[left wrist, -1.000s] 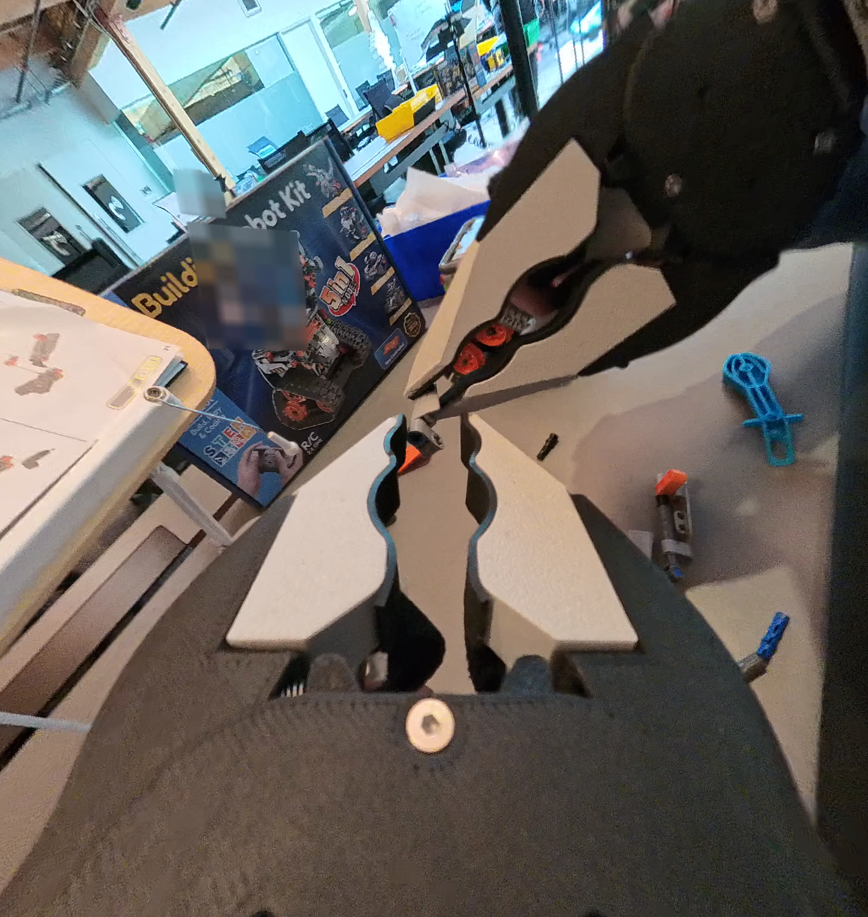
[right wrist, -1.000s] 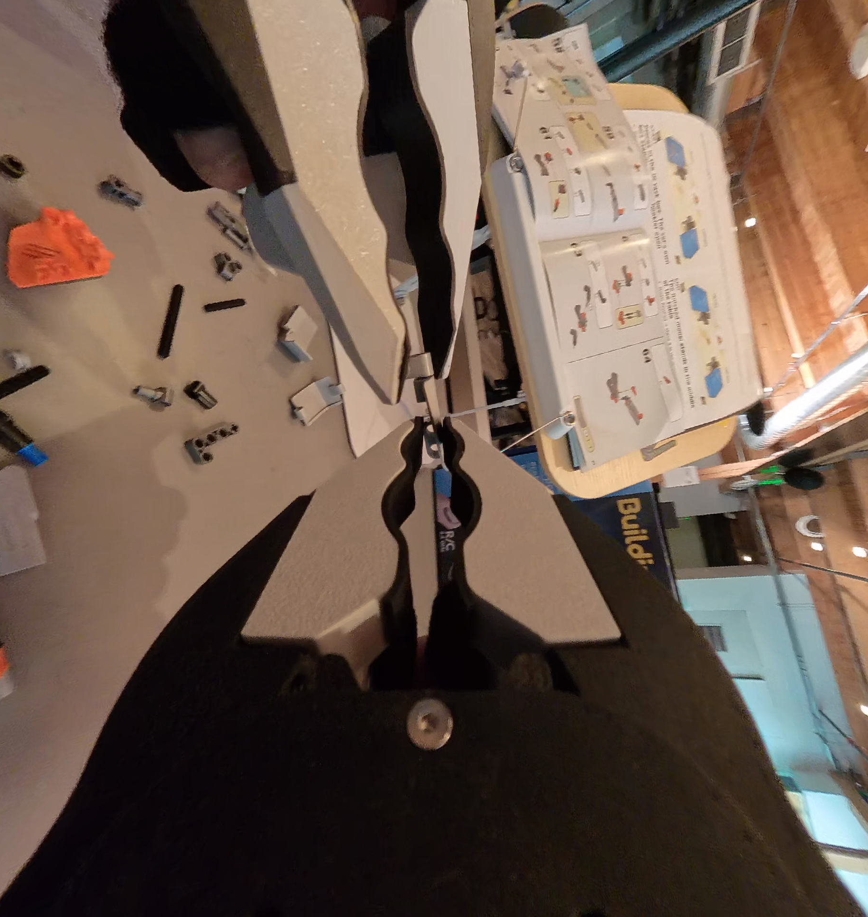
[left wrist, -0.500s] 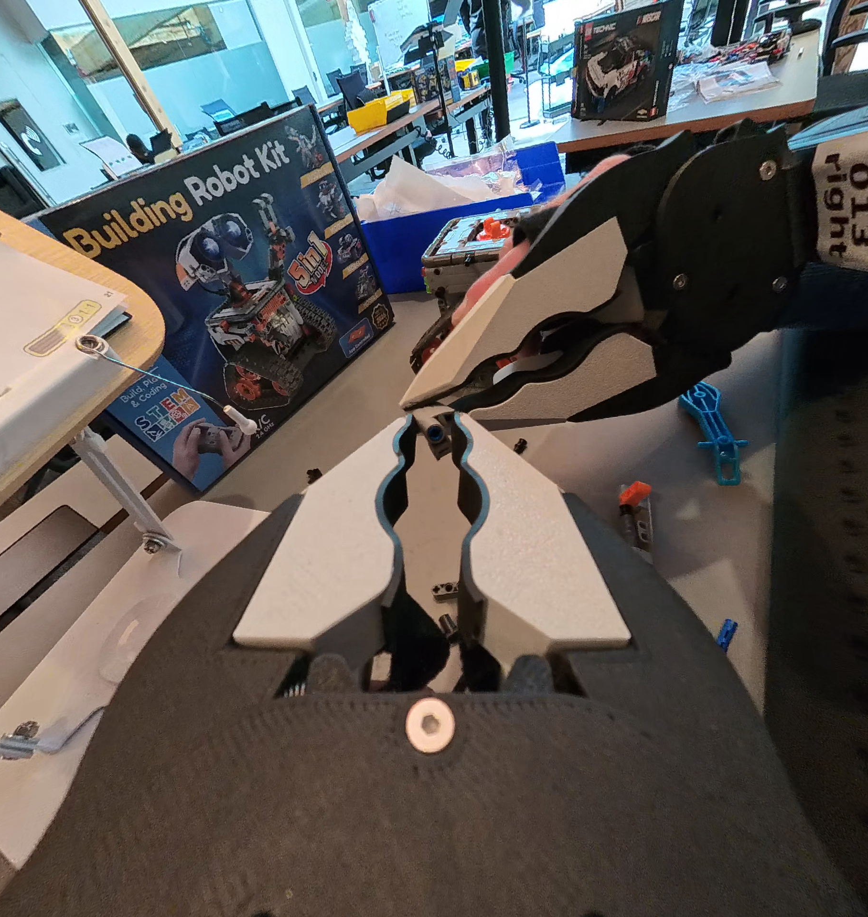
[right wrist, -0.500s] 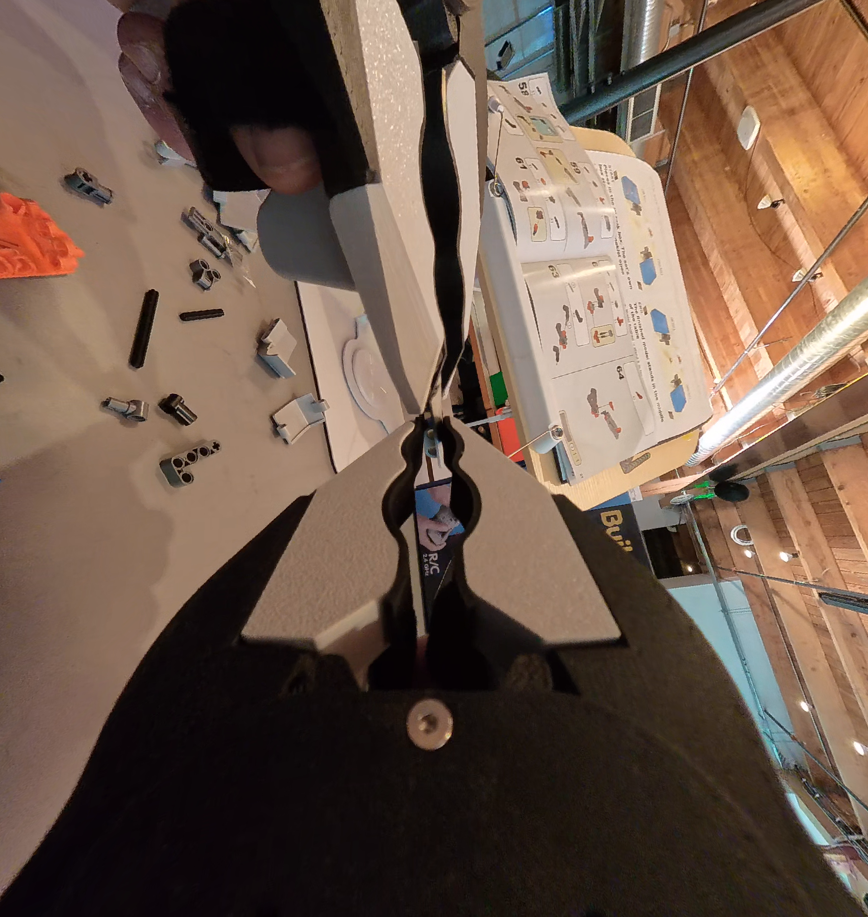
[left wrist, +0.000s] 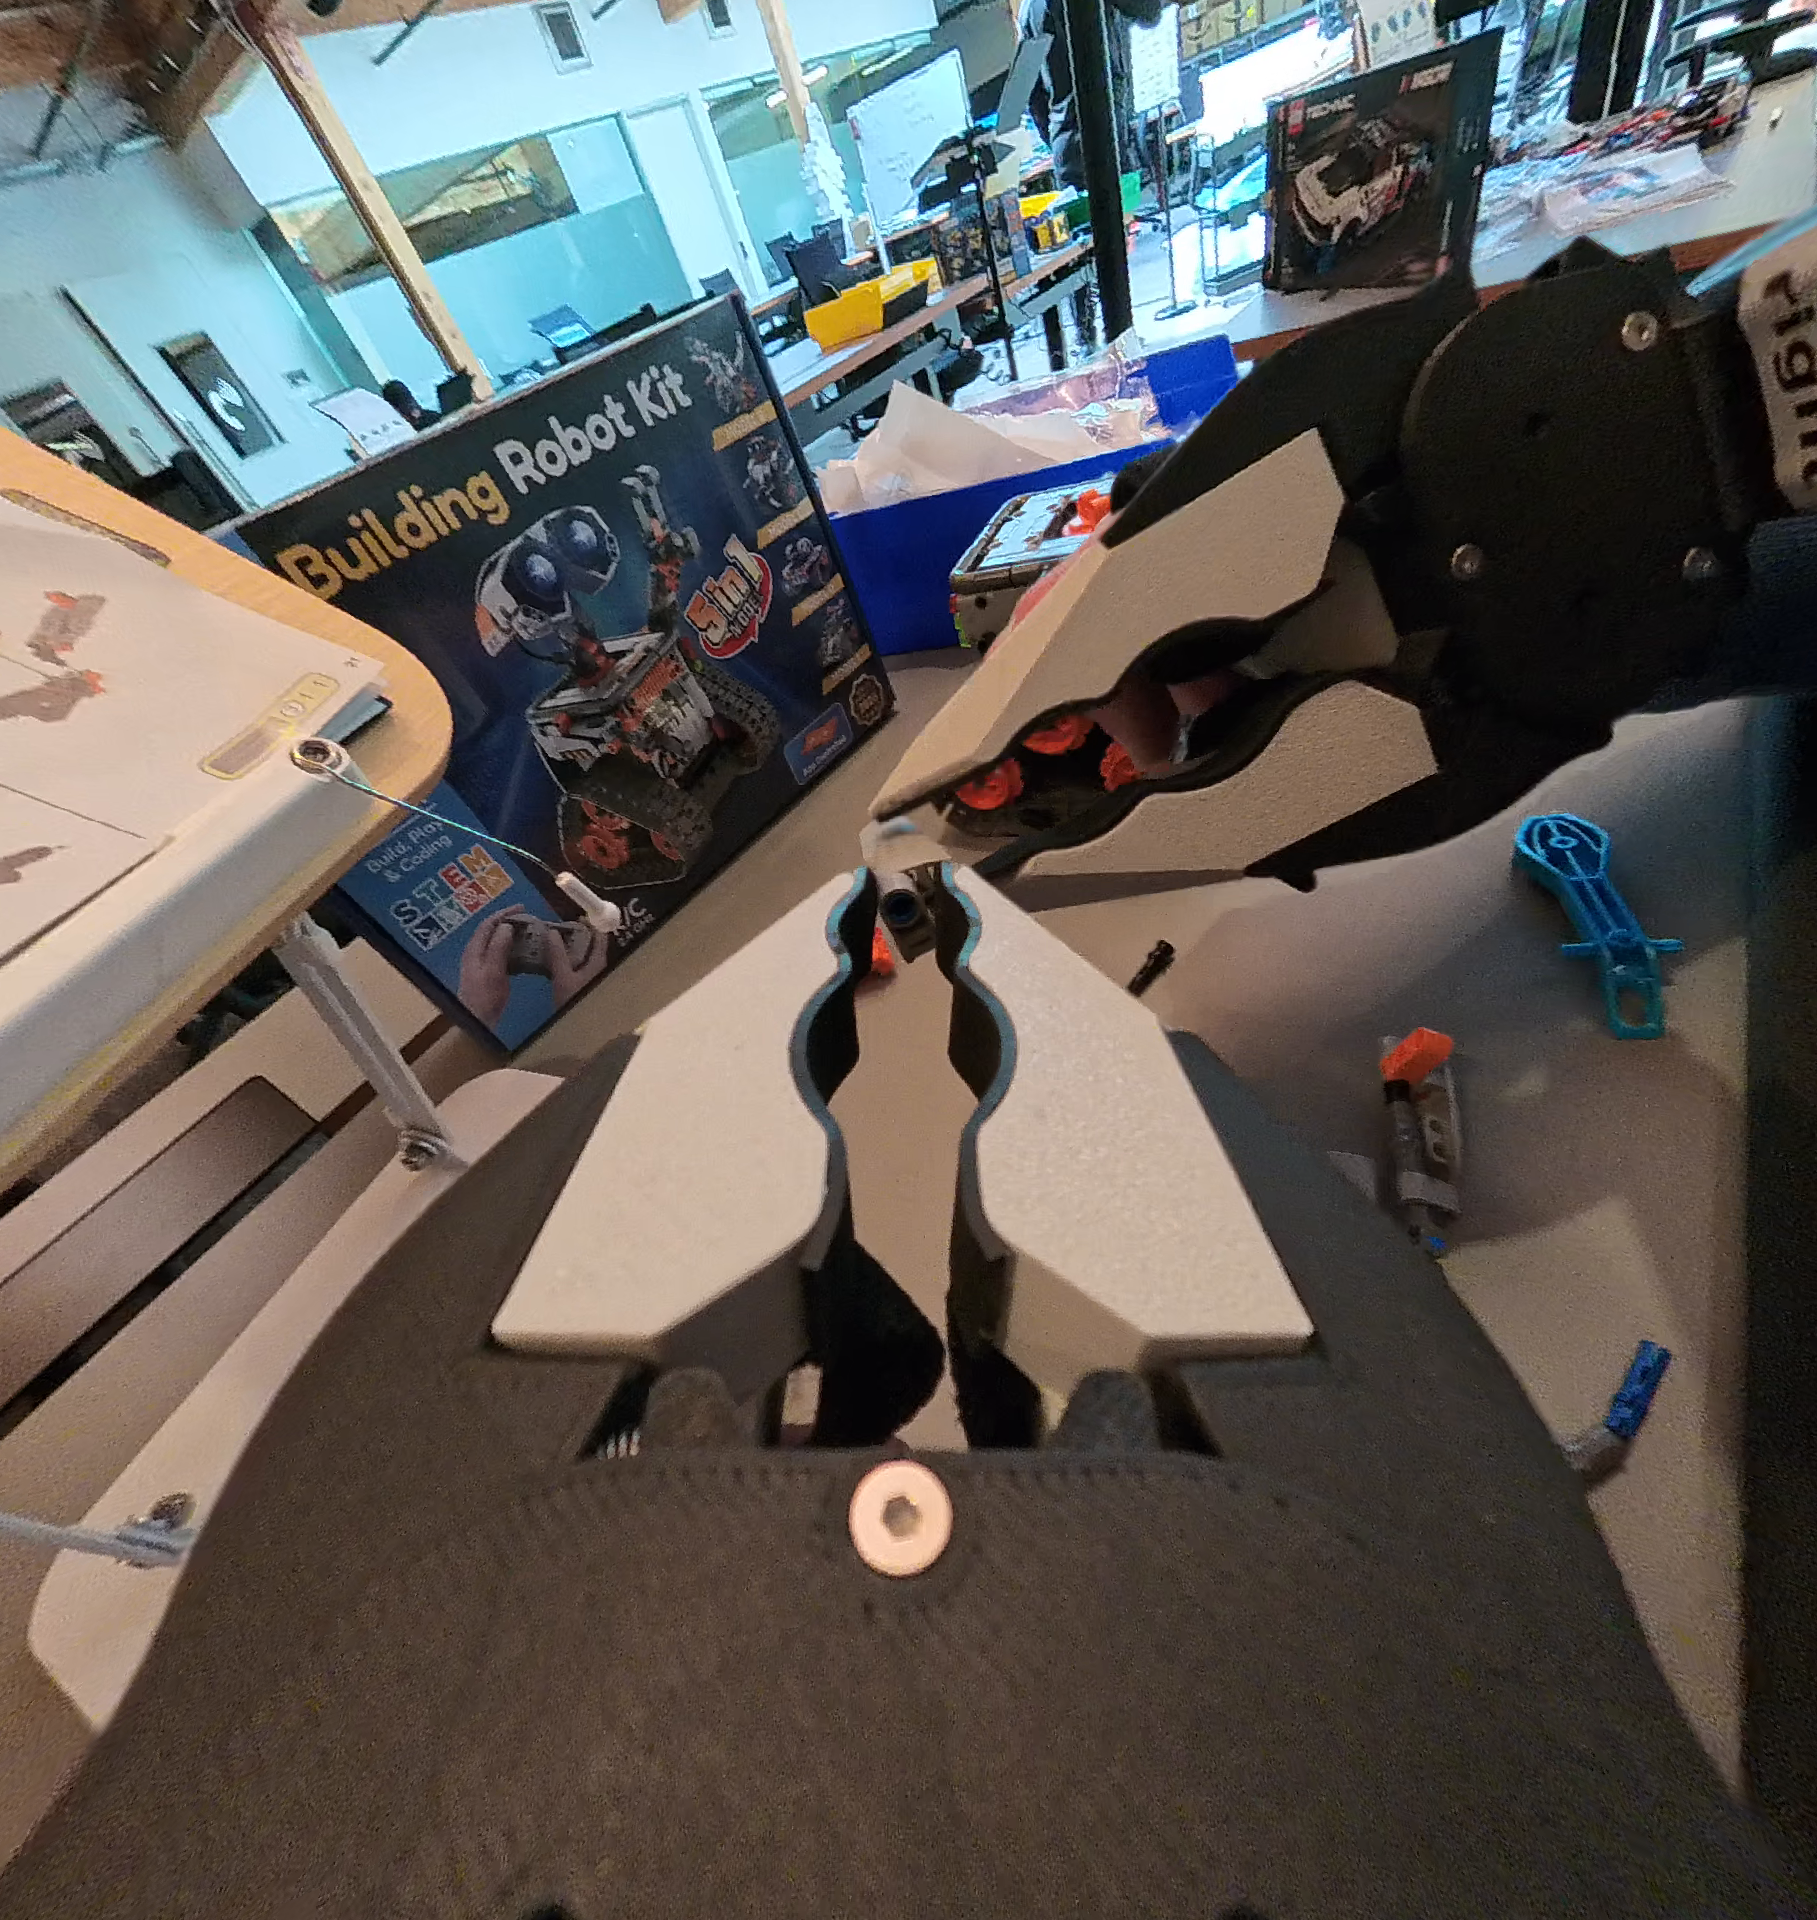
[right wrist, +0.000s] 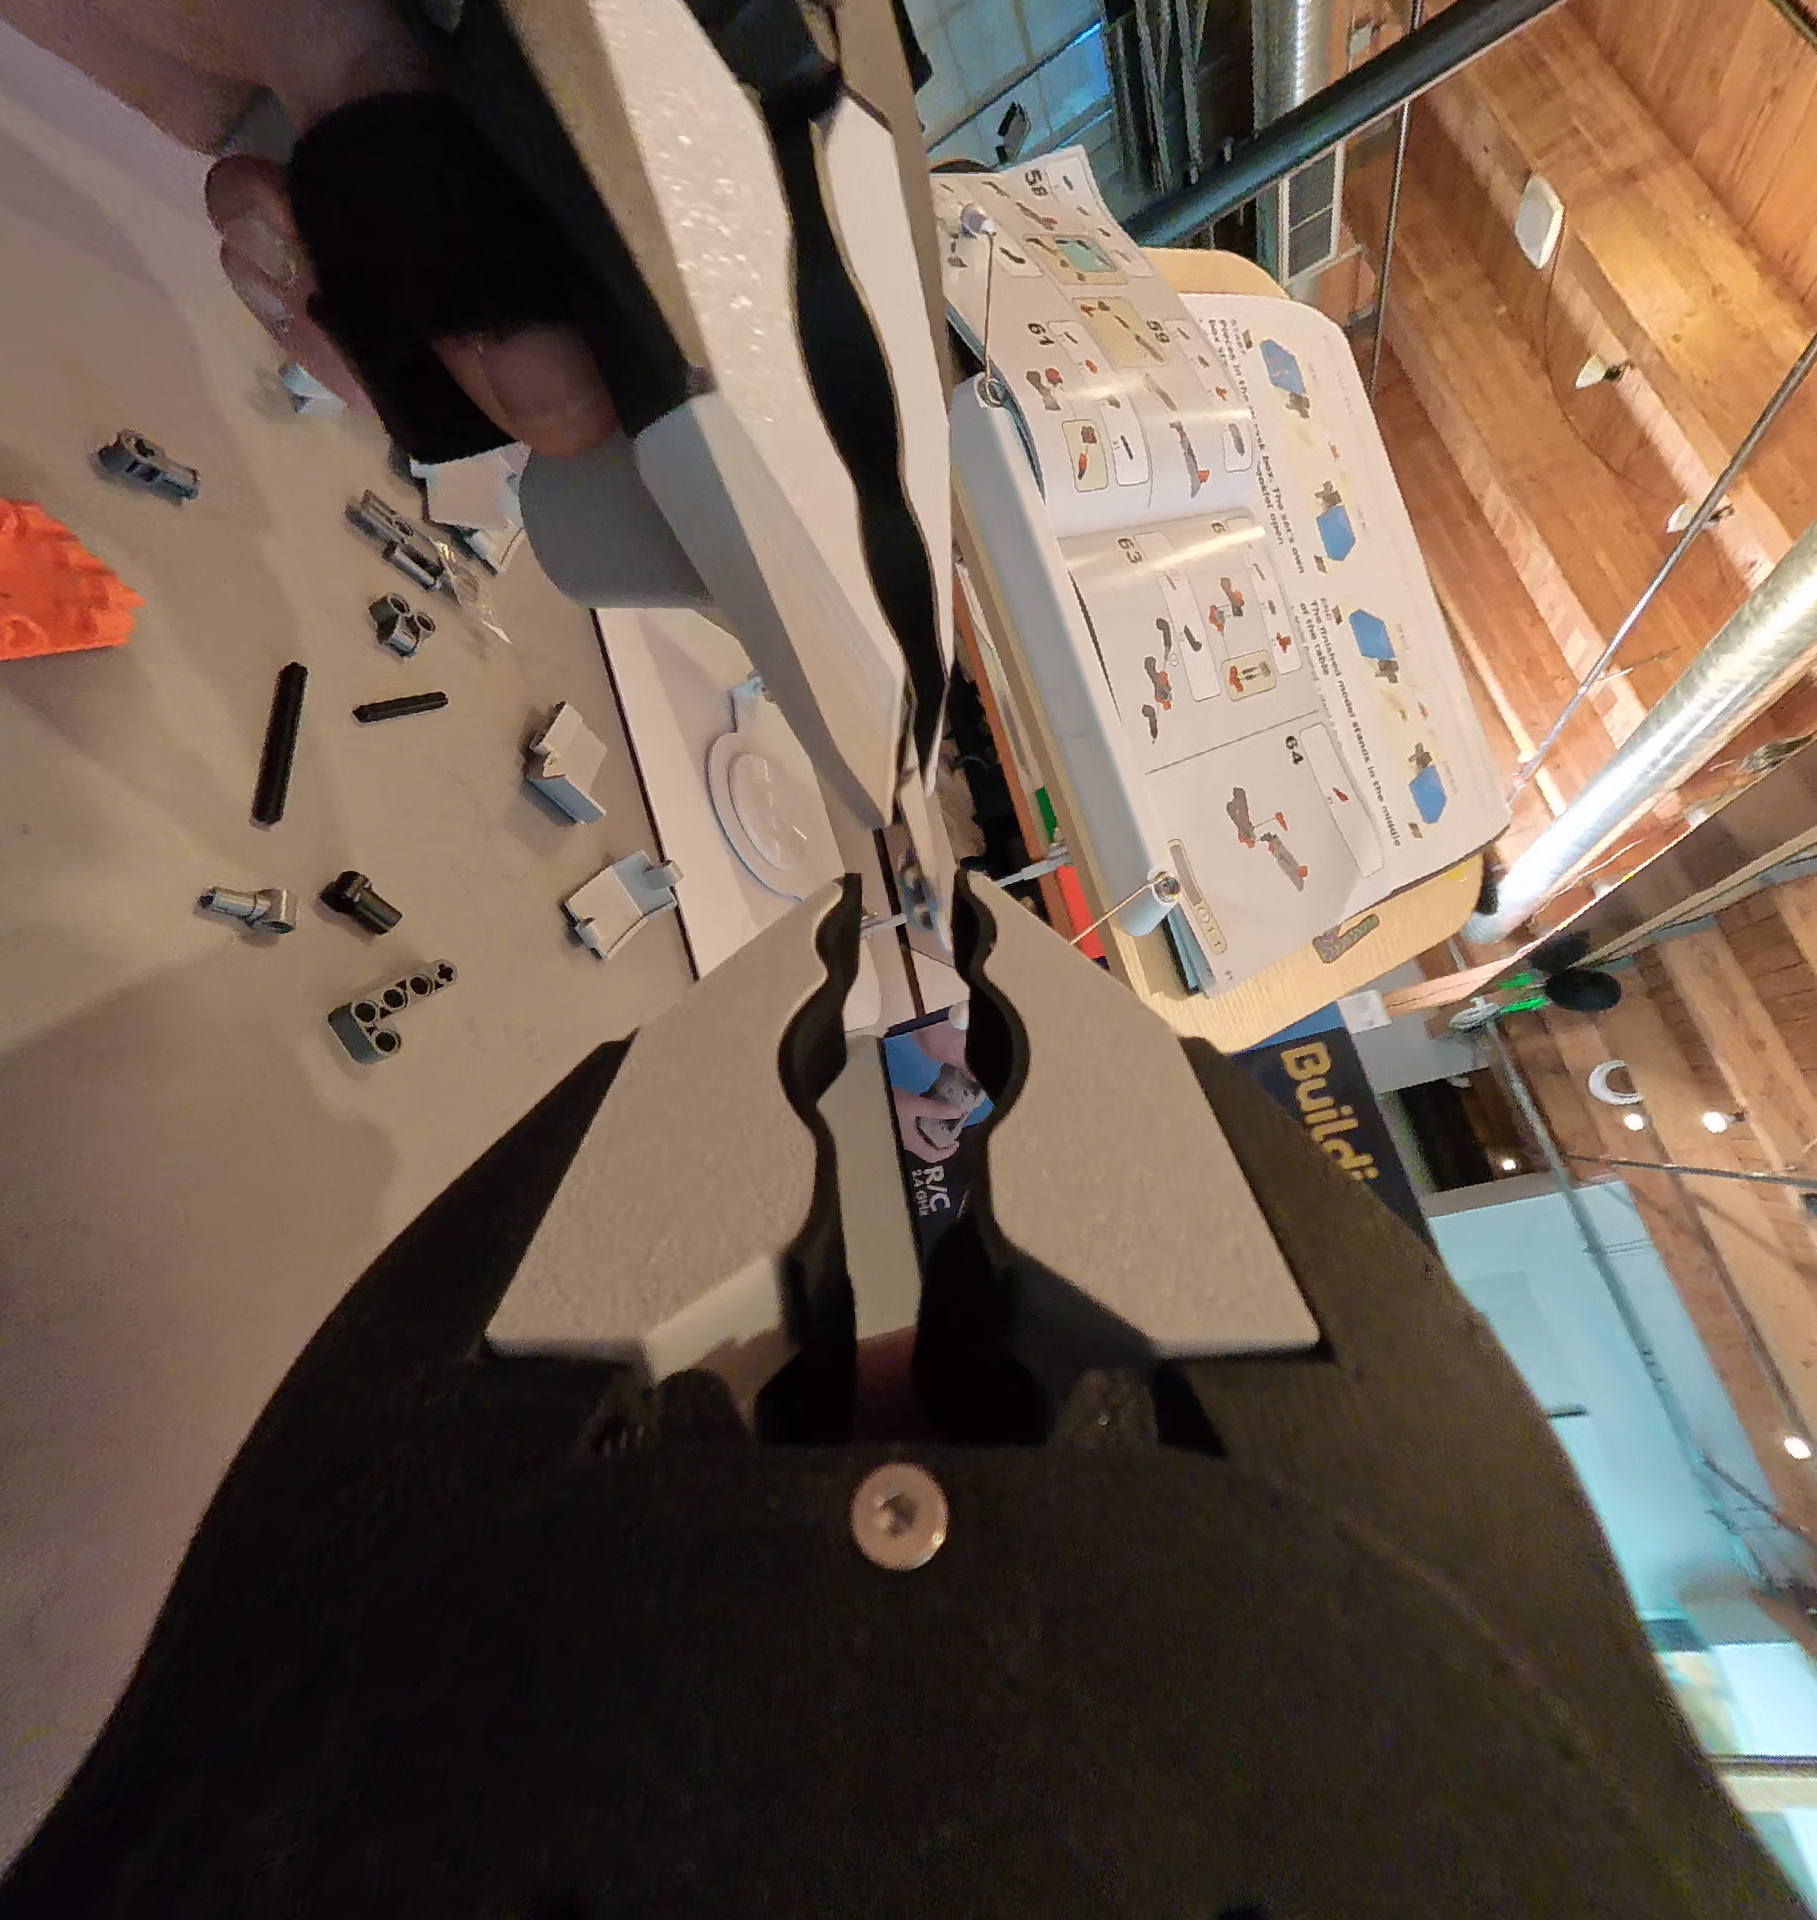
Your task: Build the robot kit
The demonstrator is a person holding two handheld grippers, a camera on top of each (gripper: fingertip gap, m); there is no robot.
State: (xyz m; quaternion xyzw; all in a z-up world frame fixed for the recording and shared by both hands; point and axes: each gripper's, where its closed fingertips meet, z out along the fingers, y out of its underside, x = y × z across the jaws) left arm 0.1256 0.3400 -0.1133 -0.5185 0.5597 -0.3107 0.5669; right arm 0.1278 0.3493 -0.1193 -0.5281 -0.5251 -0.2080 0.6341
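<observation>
My left gripper [left wrist: 904,902] is shut on a small grey piece with a blue pin [left wrist: 906,914], held above the table. My right gripper [right wrist: 906,896] meets it tip to tip from the right, and it also shows in the left wrist view [left wrist: 945,847]. Its jaws stand a little apart around the end of the small piece [right wrist: 919,883], and I see no contact with it. In the right wrist view the left gripper [right wrist: 909,790] comes down from the top with a person's fingers on its handle. Orange gears [left wrist: 990,781] show through the right gripper's gap.
A dark blue kit box [left wrist: 571,665] stands behind. An open instruction booklet on a wooden stand [right wrist: 1247,582] is at the left. A blue tool [left wrist: 1600,925], a grey and orange part [left wrist: 1418,1122], an orange part [right wrist: 21,592], a black axle [right wrist: 280,743] and a grey L beam [right wrist: 390,1008] lie on the table.
The right gripper's jaws, pinched on the small piece before, have parted. The left gripper keeps its hold. Both views have swung a little as the grippers tilted.
</observation>
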